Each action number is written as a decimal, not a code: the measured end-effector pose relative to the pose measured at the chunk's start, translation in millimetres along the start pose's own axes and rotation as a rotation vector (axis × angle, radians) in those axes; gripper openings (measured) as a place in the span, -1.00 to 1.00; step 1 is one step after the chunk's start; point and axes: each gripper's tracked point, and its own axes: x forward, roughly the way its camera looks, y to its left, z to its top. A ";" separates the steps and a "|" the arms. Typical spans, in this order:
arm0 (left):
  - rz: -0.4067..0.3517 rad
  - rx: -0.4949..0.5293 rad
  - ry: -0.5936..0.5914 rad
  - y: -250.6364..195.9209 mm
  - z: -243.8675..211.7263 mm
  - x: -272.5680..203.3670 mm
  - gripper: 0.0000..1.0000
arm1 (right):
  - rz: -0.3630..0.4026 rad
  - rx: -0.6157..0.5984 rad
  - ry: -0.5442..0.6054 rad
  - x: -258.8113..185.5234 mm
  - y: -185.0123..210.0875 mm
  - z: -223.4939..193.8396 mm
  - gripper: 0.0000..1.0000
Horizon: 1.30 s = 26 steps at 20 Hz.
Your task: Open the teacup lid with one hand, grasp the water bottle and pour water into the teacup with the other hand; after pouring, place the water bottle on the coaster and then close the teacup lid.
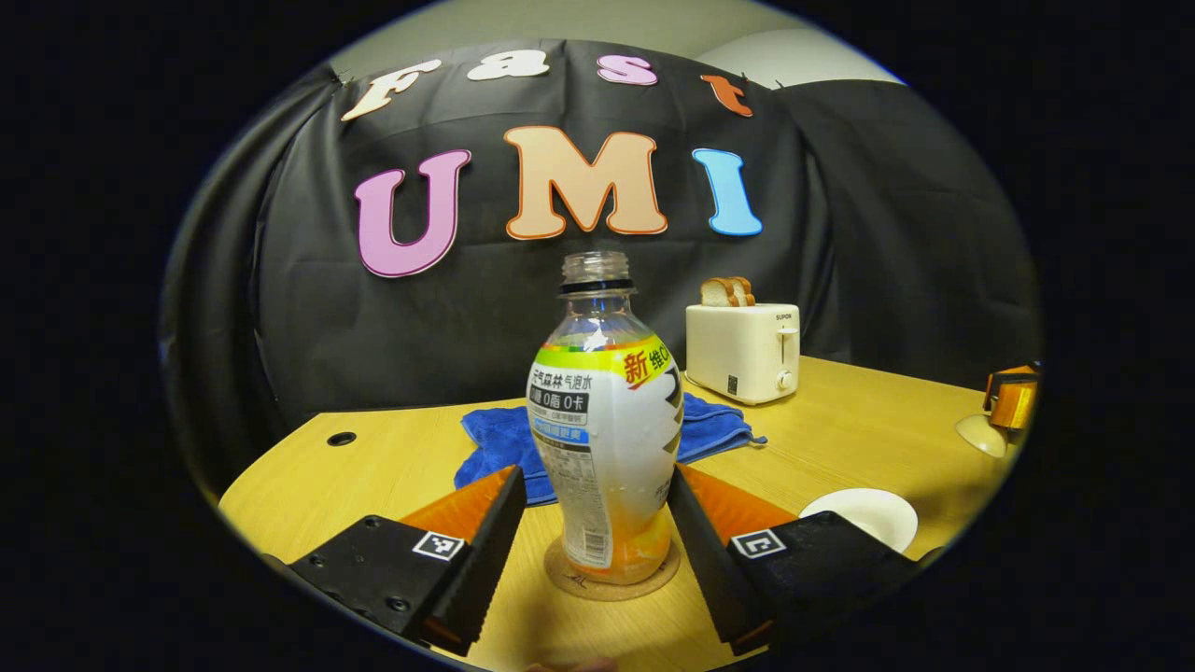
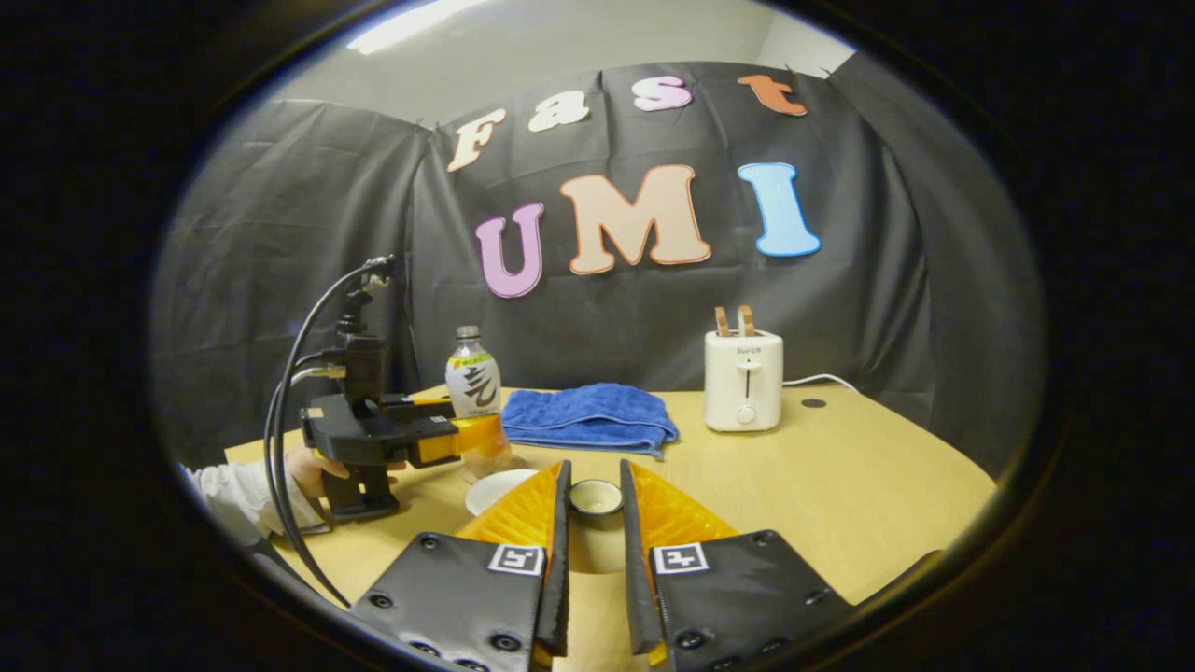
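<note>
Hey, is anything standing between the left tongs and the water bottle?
Nothing visible does. The water bottle stands on the coaster directly between the open fingers of the left tongs, with the blue towel behind it.

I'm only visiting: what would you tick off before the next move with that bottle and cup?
1. Bottle upright on coaster: ok.
2. Bottle cap off: ok.
3. Left hand-held gripper with a finger on each side of the bottle: ok.
4. Both fingers pressing the bottle: not ok, there is a gap on one side.
5. Lid held clear of the cup by the right hand-held gripper: ok.
6. Water already in the cup: cannot tell.
</note>
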 end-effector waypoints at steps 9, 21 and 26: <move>0.071 0.009 -0.060 6.7 17.1 -54.7 0.88 | 0.095 0.023 0.005 34.7 36.7 4.6 -0.44; 0.118 -0.012 -0.120 10.2 22.4 -109.2 0.88 | 0.116 -0.049 0.077 80.5 64.1 -30.1 -0.46; 0.130 -0.017 -0.118 12.0 16.4 -117.6 0.88 | 0.112 -0.072 0.105 87.1 68.6 -43.1 -0.43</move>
